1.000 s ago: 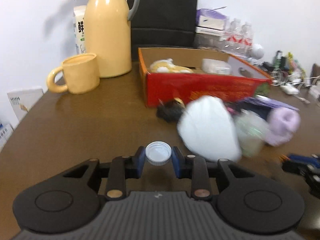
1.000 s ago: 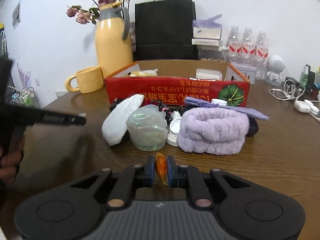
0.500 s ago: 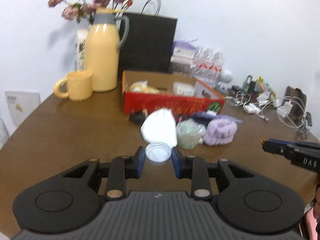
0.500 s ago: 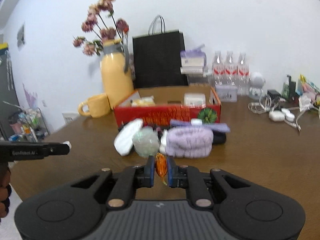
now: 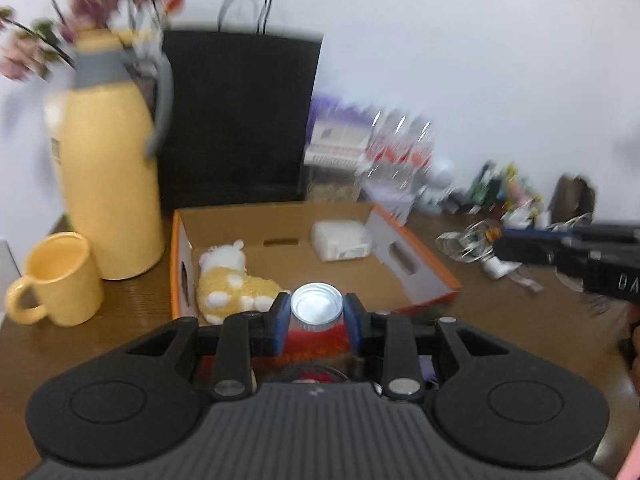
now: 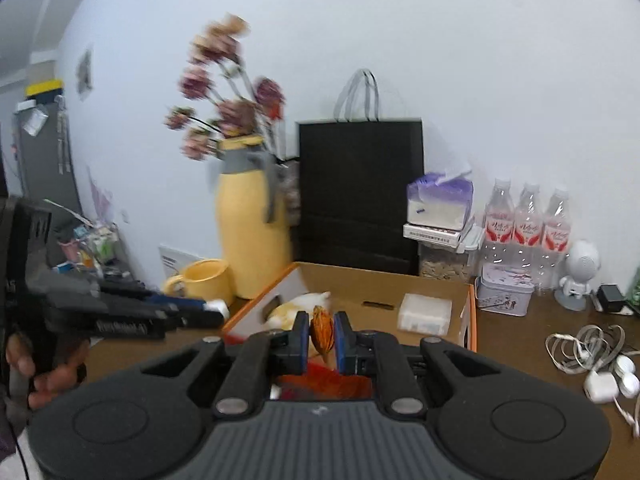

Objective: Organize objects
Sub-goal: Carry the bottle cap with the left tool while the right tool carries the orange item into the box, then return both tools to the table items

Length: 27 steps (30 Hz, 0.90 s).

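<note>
My left gripper point(image 5: 317, 318) is shut on a small round white-lidded jar point(image 5: 317, 308) and holds it above the near edge of the open red cardboard box point(image 5: 420, 258). My right gripper point(image 6: 322, 334) is shut on a small orange object point(image 6: 322, 330) and holds it above the same box point(image 6: 471, 320) from its near side. Inside the box lie a yellow plush toy point(image 5: 234, 284) and a small white container point(image 5: 340, 240). The left gripper also shows at the left of the right wrist view point(image 6: 208, 312).
A yellow thermos point(image 5: 106, 184) and yellow mug point(image 5: 60, 278) stand left of the box, a black paper bag point(image 5: 236, 120) behind it. Water bottles point(image 6: 528, 224), a tin point(image 6: 503, 294) and tangled cables point(image 6: 588, 350) lie to the right on the brown table point(image 5: 520, 320).
Both grippers have lifted and moved forward from in front of the pile to above the box, each still holding its object. The pile has dropped out of view.
</note>
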### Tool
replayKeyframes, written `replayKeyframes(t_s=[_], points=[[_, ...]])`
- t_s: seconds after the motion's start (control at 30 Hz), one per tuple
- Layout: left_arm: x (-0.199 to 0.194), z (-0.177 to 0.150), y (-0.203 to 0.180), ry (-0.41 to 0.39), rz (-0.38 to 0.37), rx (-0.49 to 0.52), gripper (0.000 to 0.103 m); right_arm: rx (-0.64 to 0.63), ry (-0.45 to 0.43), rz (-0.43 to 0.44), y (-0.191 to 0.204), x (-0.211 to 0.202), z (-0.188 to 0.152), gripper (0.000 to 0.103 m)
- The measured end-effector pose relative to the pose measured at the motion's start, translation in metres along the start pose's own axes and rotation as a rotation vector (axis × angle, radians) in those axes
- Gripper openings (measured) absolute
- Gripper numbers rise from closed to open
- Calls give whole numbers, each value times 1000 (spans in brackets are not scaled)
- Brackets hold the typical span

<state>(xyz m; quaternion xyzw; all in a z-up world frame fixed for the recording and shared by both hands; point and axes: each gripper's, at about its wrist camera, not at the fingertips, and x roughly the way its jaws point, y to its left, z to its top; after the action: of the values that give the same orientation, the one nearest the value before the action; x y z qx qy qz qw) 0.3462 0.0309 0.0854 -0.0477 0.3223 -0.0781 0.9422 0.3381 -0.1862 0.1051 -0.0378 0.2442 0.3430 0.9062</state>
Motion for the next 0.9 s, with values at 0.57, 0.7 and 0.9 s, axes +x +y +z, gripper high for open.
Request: replayKeyframes(t_s=[0.57, 0.7, 0.9], points=[[134, -11, 18, 186, 39, -23, 46, 288, 282, -14, -81, 197, -37, 16], [94, -8, 17, 124, 36, -30, 54, 265, 223, -31, -79, 165, -23, 17], [-10, -25, -2, -64, 85, 4, 82, 157, 120, -40, -47, 94, -14, 28]])
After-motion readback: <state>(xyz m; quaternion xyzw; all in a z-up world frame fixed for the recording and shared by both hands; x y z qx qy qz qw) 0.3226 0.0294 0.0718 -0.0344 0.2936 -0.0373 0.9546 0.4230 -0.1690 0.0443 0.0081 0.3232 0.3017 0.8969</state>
